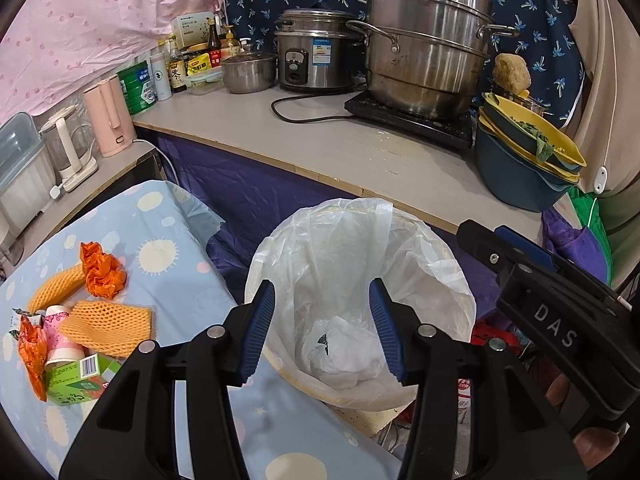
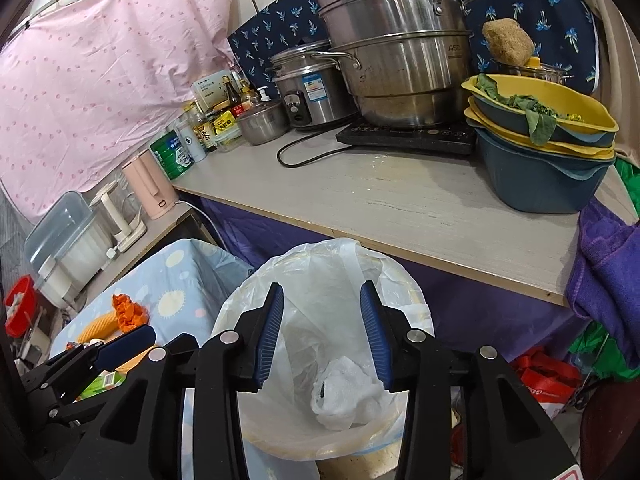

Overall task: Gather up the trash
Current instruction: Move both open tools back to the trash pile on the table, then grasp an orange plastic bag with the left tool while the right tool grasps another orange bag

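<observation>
2 wrist views above bin [image 1: 360, 280]

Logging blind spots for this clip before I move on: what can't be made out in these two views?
- Crumpled white wad in the white-lined trash bin: its dark patch is unidentifiable in either view.
- Pile of trash on the blue patterned tablecloth: the green carton is partly cut off by the open left gripper; in the right wrist view that gripper hides most of the pile.
- Bottle labels on the counter: too small to read.
- Bin's base: hidden behind the open right gripper.

We see even, soft indoor light, faint glare on the steel pots [image 1: 424, 40], sharp focus, strongly curved dark edges.
</observation>
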`<state>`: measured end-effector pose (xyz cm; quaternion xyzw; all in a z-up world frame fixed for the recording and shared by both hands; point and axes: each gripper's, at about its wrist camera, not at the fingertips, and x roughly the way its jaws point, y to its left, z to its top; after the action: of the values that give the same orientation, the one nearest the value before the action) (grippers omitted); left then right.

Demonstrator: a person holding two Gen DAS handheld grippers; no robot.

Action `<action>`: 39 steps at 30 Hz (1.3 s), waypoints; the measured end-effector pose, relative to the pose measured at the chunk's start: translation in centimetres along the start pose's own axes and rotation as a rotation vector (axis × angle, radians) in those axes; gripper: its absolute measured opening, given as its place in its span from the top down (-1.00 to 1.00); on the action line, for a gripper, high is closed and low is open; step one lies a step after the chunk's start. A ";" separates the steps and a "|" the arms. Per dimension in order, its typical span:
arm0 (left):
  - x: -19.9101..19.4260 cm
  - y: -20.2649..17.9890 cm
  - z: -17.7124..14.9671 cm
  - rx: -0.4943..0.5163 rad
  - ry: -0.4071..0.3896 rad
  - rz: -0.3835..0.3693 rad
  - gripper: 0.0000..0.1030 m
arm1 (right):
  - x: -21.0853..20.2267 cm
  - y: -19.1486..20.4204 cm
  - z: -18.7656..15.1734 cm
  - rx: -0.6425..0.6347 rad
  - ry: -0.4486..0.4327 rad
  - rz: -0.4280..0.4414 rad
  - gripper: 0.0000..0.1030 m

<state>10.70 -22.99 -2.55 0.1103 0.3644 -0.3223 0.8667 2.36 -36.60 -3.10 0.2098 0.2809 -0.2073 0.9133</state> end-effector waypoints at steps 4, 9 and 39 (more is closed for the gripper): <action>-0.8 0.6 -0.2 -0.016 -0.011 0.005 0.09 | -0.6 0.7 -0.2 -0.016 -0.010 0.000 0.20; -1.9 2.2 -0.8 -0.058 -0.021 0.016 0.09 | -1.1 1.9 -0.8 -0.061 -0.010 -0.003 0.20; -7.0 27.1 -10.1 -0.491 0.038 0.380 -0.67 | 2.3 18.1 -8.3 -0.220 0.152 0.220 0.05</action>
<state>18.69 5.44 -5.98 -0.0301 0.4204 -0.0549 0.9052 9.57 -18.13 -5.95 0.1534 0.3455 -0.0575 0.9240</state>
